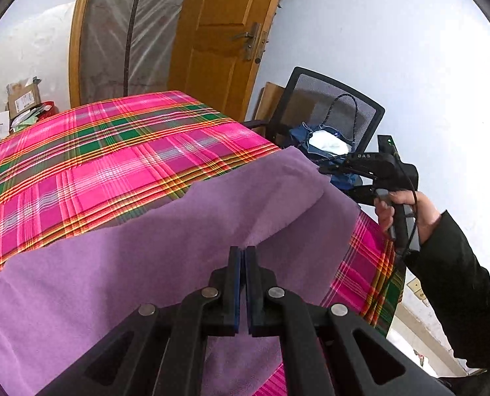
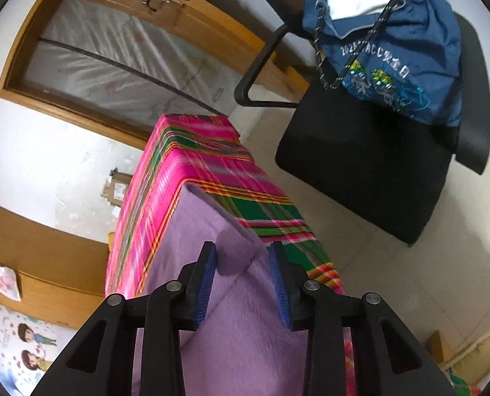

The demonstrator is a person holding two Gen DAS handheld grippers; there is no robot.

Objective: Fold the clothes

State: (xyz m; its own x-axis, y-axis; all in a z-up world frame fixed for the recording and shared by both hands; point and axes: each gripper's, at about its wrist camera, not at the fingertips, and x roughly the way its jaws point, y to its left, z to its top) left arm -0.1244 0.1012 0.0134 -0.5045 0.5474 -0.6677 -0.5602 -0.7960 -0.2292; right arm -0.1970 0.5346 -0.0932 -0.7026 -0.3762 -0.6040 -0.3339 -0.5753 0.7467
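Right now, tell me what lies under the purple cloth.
The purple cloth lies on a pink and green plaid cover, which shows around it. What the plaid cover itself hides cannot be seen.

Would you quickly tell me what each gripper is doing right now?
Left gripper: shut on the purple cloth.
Right gripper: open, fingers either side of the cloth's fold.
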